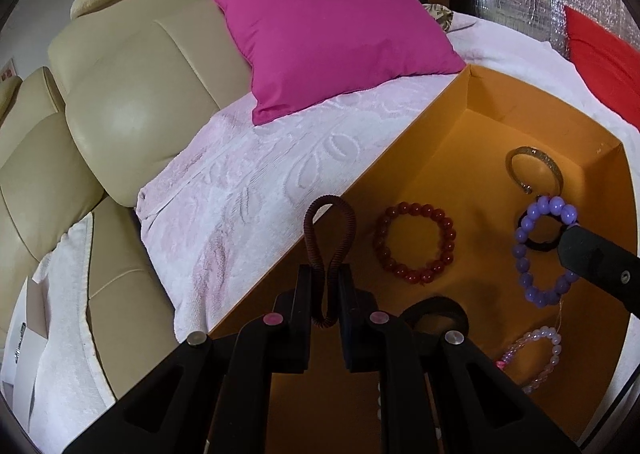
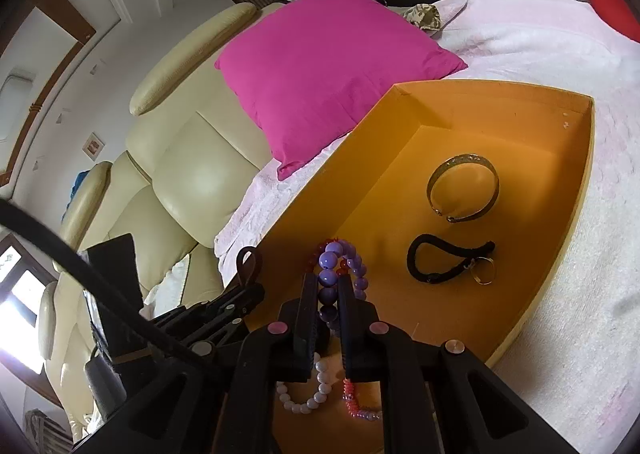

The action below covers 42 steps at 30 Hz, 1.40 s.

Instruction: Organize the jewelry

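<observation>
**Inspector:** Left to right, please. What sits at the left?

**Assistant:** A cream sofa (image 1: pixel 120 101) and a magenta cushion (image 1: pixel 328 33), both on or beside the bed's pale pink blanket (image 1: pixel 248 181). Neither belongs to the task.

**Inspector:** The left tongs (image 1: pixel 325 286)?

**Assistant:** Clamped on a brown coiled hair tie (image 1: pixel 329 238), held above the near-left rim of the orange tray (image 1: pixel 400 157). The loop stands up beyond the jaws. I judge it light, springy and grippy; a pinch across the doubled strand holds well.

**Inspector:** Inside the tray?

**Assistant:** A red bead bracelet (image 1: pixel 414 242) lies flat at centre. A black hair band (image 1: pixel 436 314) lies near it, and a pale pink bead bracelet (image 1: pixel 536 354) at the near right. A gold bangle (image 2: pixel 463 185) and a black cord with a ring (image 2: pixel 450 264) lie farther right.

**Inspector:** The right tongs (image 2: pixel 325 294)?

**Assistant:** Closed on a purple bead bracelet (image 2: pixel 336 270), hanging just over the tray floor. Its beads look hard, smooth and likely slippery, on what is probably elastic. I would grip across the string between beads. The bangle appears stiff; take it by the band edge.
</observation>
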Each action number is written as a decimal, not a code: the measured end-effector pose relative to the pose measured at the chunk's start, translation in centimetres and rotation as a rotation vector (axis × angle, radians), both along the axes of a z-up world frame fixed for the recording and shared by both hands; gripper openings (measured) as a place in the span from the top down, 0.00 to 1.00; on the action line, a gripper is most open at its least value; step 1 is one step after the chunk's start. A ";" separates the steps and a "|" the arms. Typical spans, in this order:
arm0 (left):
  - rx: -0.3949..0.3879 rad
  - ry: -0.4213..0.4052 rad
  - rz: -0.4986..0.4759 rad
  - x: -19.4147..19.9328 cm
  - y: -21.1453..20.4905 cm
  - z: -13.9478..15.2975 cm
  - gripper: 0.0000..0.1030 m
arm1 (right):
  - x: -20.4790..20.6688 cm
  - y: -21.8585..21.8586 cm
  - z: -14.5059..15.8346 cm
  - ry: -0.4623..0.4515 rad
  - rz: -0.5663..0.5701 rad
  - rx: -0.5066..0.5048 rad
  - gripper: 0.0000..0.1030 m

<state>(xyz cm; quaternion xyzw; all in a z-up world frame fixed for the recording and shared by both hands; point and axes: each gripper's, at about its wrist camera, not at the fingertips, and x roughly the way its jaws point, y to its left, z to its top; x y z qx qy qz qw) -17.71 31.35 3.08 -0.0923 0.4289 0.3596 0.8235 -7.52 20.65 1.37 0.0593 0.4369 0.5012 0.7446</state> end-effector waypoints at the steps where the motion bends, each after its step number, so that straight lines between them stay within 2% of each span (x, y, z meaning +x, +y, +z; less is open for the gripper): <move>1: 0.004 0.006 -0.002 0.0 0.0 0.0 0.87 | 0.0 0.1 0.0 -0.002 -0.001 -0.003 0.89; 8: 0.004 0.031 -0.003 0.1 0.2 -0.3 0.87 | -0.3 0.5 0.0 -0.029 -0.007 -0.040 0.89; 14: 0.003 0.043 -0.018 0.3 0.1 -0.4 0.78 | -0.3 0.4 0.0 -0.045 -0.026 -0.058 0.89; 24: 0.004 0.056 -0.034 0.4 -0.1 -0.5 0.72 | 0.0 0.2 0.1 -0.042 -0.043 -0.053 0.89; 29: -0.006 0.057 -0.042 0.5 -0.2 -0.6 0.67 | 0.3 0.0 0.2 -0.021 -0.047 -0.048 0.89; 32: -0.010 0.055 -0.042 0.4 -0.2 -0.6 0.66 | 0.6 -0.3 0.3 -0.008 -0.051 -0.039 0.88; 36: -0.012 0.054 -0.042 0.4 -0.1 -0.6 0.66 | 1.4 -1.0 0.2 0.055 -0.056 0.019 0.87; 42: -0.017 0.049 -0.041 0.3 0.0 -0.6 0.66 | 2.0 -1.7 0.3 0.071 -0.082 0.035 0.84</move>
